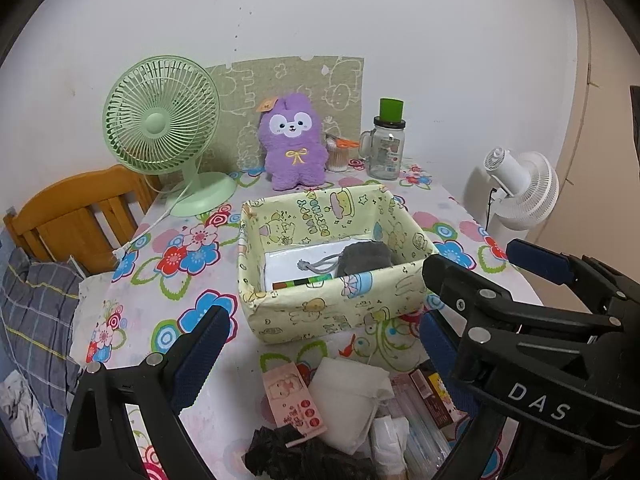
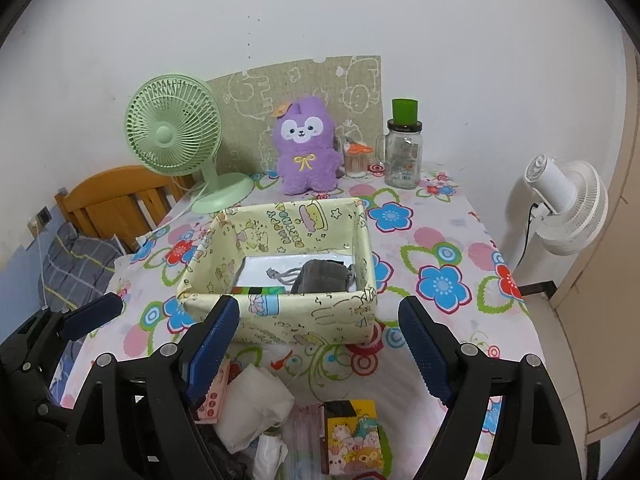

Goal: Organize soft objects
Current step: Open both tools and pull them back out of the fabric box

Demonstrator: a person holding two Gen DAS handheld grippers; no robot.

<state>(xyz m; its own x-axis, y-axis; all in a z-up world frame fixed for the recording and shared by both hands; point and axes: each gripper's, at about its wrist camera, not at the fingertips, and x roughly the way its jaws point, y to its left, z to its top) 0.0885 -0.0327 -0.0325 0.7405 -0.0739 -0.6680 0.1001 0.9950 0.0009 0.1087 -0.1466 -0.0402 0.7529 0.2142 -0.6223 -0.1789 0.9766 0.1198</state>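
Note:
A pale yellow cartoon-print fabric box (image 1: pixel 320 312) (image 2: pixel 280 322) sits mid-table. Inside it a grey drawstring pouch (image 1: pixel 366 258) (image 2: pixel 320 276) lies on a white sheet. A purple plush toy (image 1: pixel 294 144) (image 2: pixel 306 148) stands upright at the back against the wall. My left gripper (image 1: pixel 320 334) is open just short of the box's near wall, nothing between its blue pads. My right gripper (image 2: pixel 318 322) (image 1: pixel 474 258) is open too, straddling the near wall without touching it. Below both lies a pile with a white soft pad (image 1: pixel 348 396) (image 2: pixel 256 408) and black cloth (image 1: pixel 288 454).
A green desk fan (image 1: pixel 160 120) stands back left with its cord across the floral tablecloth (image 2: pixel 432 364). A glass jar with a green lid (image 1: pixel 386 148) and a cotton-swab cup (image 2: pixel 356 158) stand back right. A white fan (image 2: pixel 568 204) is off the right edge, a wooden chair (image 1: pixel 72 216) on the left.

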